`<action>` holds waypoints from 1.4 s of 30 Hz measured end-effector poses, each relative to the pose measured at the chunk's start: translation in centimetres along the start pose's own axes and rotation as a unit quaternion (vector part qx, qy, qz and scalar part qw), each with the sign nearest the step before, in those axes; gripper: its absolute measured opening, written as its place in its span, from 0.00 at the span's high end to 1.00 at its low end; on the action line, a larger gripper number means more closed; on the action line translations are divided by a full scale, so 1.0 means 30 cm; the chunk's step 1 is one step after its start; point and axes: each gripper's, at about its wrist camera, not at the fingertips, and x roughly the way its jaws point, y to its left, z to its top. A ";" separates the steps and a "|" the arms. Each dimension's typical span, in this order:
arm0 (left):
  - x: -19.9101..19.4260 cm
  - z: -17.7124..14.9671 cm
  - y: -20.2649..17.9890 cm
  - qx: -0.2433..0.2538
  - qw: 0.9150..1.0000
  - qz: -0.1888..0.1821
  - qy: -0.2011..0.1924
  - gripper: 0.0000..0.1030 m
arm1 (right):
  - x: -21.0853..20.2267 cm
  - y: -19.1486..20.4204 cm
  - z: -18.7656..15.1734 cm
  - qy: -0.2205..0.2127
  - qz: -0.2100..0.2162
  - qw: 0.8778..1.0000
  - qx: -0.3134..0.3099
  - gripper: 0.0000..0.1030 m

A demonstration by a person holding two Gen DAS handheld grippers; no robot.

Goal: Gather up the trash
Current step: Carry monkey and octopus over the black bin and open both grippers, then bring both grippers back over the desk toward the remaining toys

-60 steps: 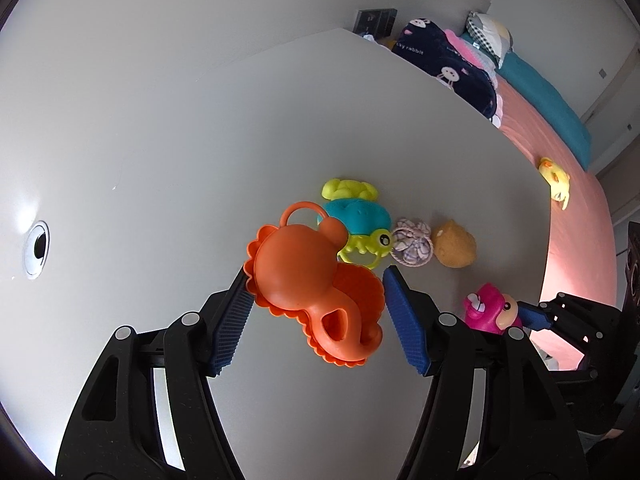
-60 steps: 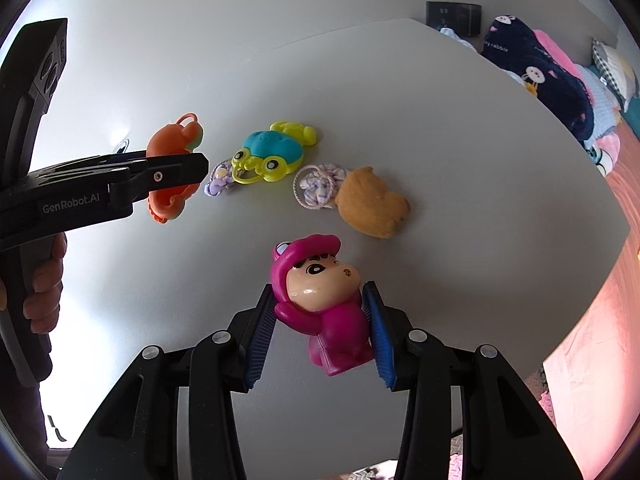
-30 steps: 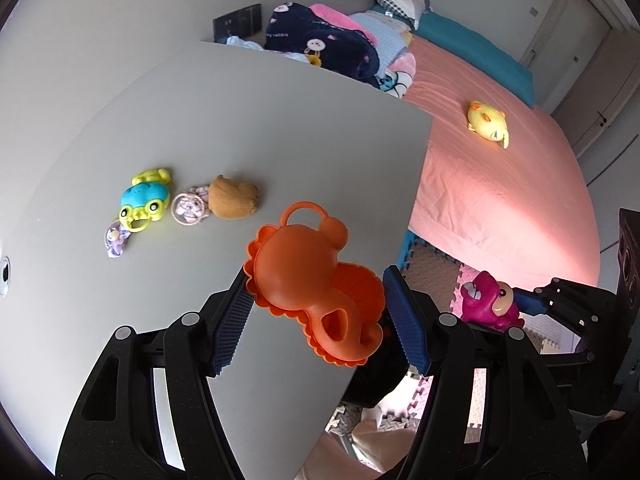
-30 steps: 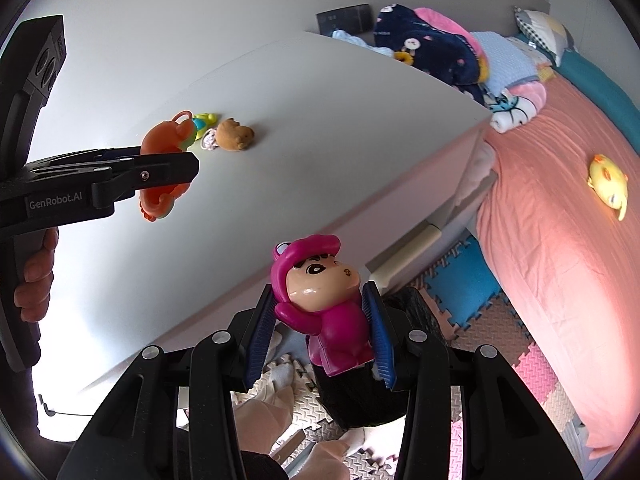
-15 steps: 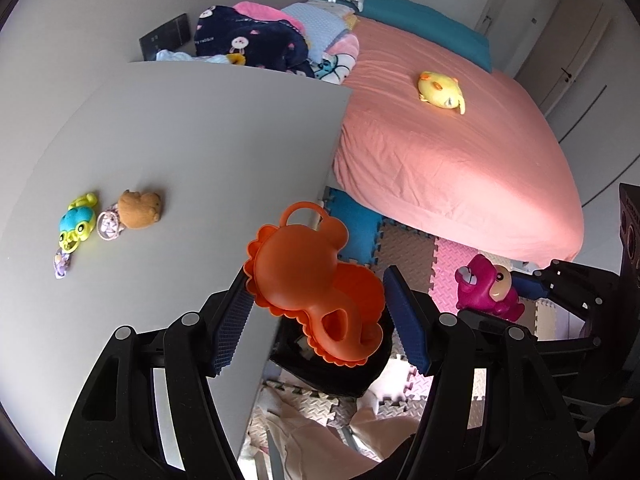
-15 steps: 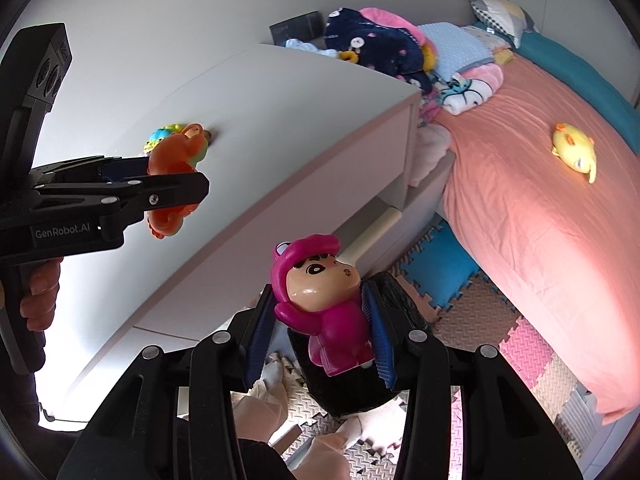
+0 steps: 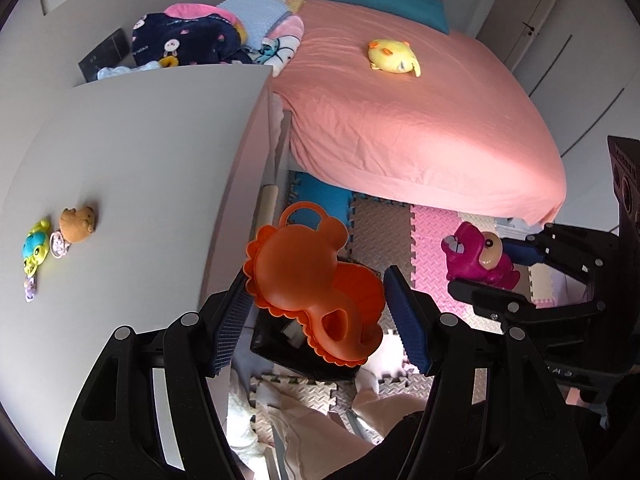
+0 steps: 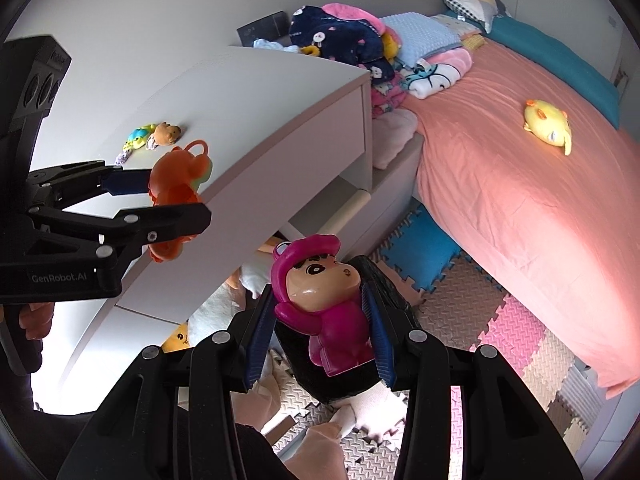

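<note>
Lettering "GenRobot.AI" on left claw [image 8: 160,204] | pinching orange toy [image 7: 316,288] | right claw [image 8: 320,328] pinching pink figure [image 8: 324,304]

Bright daylight, sharp focus — fisheye-warped, dark-vignetted edges

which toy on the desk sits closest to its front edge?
The brown bear toy. The teal-yellow toy and small purple piece lie farther back on the desk.
</note>
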 end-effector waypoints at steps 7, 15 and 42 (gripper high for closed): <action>0.027 -0.046 -0.058 0.039 0.999 0.001 0.024 0.07 | -0.080 -0.098 -0.034 -0.037 -0.005 0.998 0.052 0.32; 0.049 -0.067 -0.077 0.049 0.998 0.013 0.036 0.07 | -0.088 -0.134 -0.040 -0.042 -0.003 0.997 0.066 0.32; 0.012 -0.131 0.134 -0.013 0.999 0.026 0.030 0.07 | 0.009 0.078 0.095 -0.027 0.019 0.999 0.017 0.32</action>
